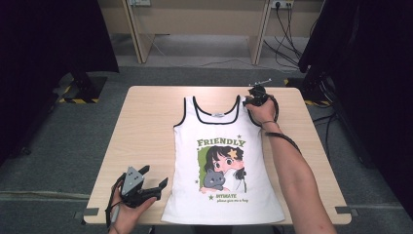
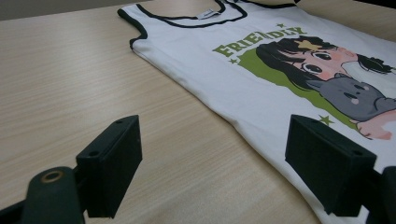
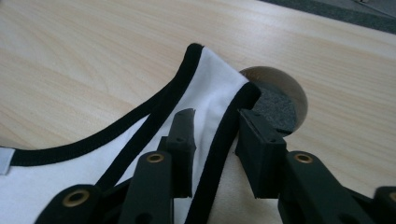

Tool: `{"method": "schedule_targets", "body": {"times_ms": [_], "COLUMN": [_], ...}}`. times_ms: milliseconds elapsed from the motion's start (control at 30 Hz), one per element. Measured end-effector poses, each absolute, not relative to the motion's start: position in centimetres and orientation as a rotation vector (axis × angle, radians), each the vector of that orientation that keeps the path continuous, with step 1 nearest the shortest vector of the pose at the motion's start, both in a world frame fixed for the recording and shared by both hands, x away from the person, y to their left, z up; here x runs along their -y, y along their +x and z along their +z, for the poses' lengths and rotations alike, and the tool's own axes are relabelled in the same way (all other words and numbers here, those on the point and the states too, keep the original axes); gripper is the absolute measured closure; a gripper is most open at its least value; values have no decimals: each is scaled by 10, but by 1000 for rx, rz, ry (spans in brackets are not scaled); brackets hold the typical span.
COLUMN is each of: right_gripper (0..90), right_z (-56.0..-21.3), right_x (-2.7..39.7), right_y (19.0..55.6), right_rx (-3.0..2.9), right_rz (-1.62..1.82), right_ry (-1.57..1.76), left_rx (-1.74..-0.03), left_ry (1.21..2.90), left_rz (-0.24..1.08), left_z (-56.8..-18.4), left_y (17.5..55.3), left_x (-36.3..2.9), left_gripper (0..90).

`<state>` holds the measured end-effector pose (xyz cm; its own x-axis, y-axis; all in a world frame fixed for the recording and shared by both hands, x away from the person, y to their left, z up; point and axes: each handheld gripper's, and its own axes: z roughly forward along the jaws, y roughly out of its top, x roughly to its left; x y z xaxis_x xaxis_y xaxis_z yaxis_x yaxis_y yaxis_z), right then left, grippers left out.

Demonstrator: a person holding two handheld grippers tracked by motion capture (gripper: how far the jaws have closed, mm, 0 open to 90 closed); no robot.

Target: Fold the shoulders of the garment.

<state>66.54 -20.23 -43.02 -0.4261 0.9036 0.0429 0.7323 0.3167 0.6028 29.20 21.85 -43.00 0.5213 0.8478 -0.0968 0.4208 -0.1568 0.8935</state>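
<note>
left tongs (image 1: 155,181): jaws wide apart, empty | right tongs (image 3: 215,140): narrowly parted astride tank top (image 1: 221,161) shoulder strap (image 3: 212,93)

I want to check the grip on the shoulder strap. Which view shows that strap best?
The right gripper view: the strap fills the frame, lying between the jaws of the right gripper. The high view shows it small, partly behind the hand. The left gripper view catches just its far edge.

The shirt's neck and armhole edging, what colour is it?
Black edging on the white shirt, clearest in the right gripper view.
</note>
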Motion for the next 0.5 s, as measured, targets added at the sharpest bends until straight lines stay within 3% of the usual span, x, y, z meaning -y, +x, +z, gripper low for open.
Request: {"method": "schedule_targets", "body": {"times_ms": [233,500], "right_gripper": [840,855], "right_z": [-432,-427], "right_x": [198,197], "right_y": [663,659], "right_rx": [-2266,-2220], "right_rz": [816,895], "right_ry": [1466,1530], "left_rx": [-1054,-1055], "left_ry": [1783,1780], "left_rz": [545,544], "left_z": [-430,-430], "left_y": [292,292], "left_x": [-218,-218], "left_gripper": [181,183]}}
